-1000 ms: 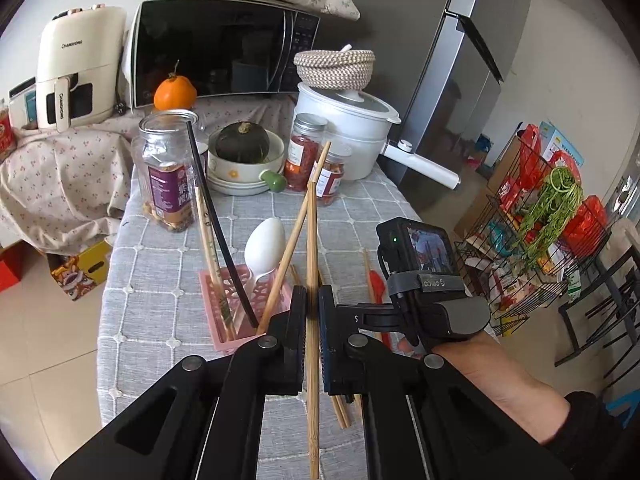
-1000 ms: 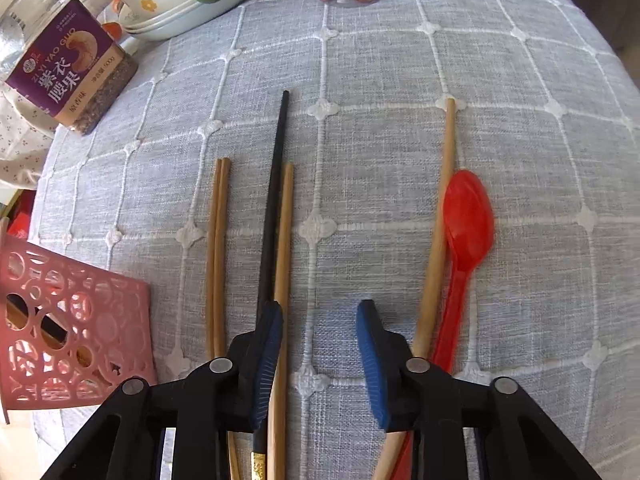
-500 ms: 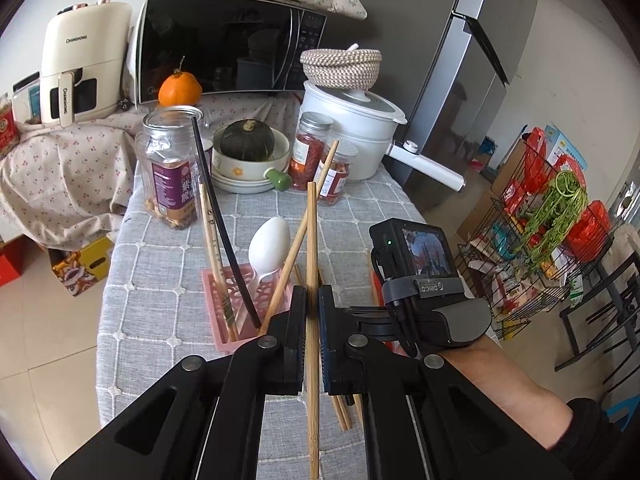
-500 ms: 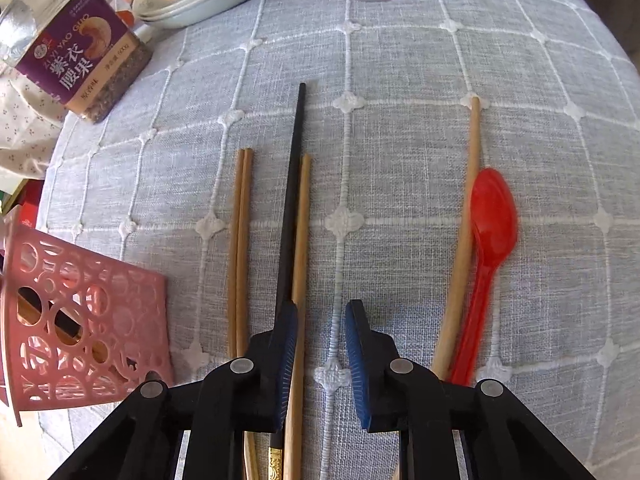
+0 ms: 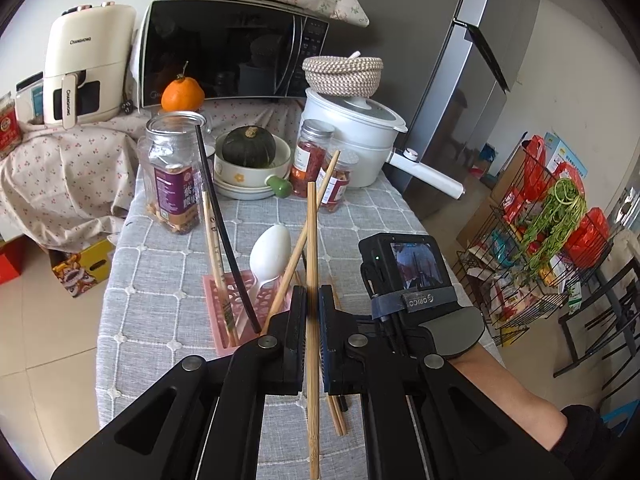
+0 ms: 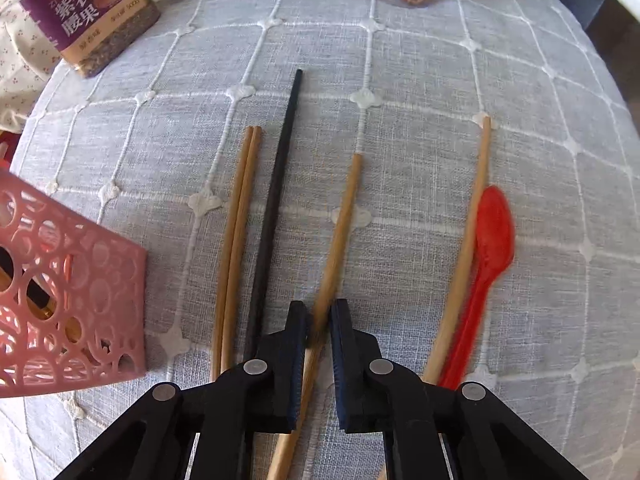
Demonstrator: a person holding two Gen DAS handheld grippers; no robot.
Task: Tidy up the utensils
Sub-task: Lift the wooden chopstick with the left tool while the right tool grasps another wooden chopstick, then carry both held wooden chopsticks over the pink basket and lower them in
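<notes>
On the grey checked tablecloth [image 6: 420,128], loose utensils lie in a rough row beside the pink perforated plastic holder [image 6: 68,280].

Left gripper [image 5: 313,334]: jaws closed down to a narrow slot, pinching one light bamboo chopstick [image 5: 312,248] near its middle. Stick held upright, well above the cloth, just beside the holder's near corner.

Holder contents, from the left wrist view: white plastic spoon [image 5: 272,246], long black chopstick [image 5: 216,208], pale printed chopstick [image 5: 211,240], one slanted bamboo stick [image 5: 308,224].

Right gripper [image 6: 319,320]: low over the cloth, jaws nearly closed around a tan wooden chopstick [image 6: 340,232]. The stick blurs where it passes between them; it looks gripped, though pad contact is hard to confirm.

Unsorted on the cloth: a touching pair of brown chopsticks [image 6: 240,208], a black square-section chopstick [image 6: 276,196], another tan chopstick [image 6: 472,216] touching a red plastic spoon [image 6: 490,240].

Judgement: mid-task, two picks in hand. Next move likely calls for lowering the left stick tip-first into the holder's open top without knocking the leaning ones, then lifting the right stick clear of its black neighbour.
</notes>
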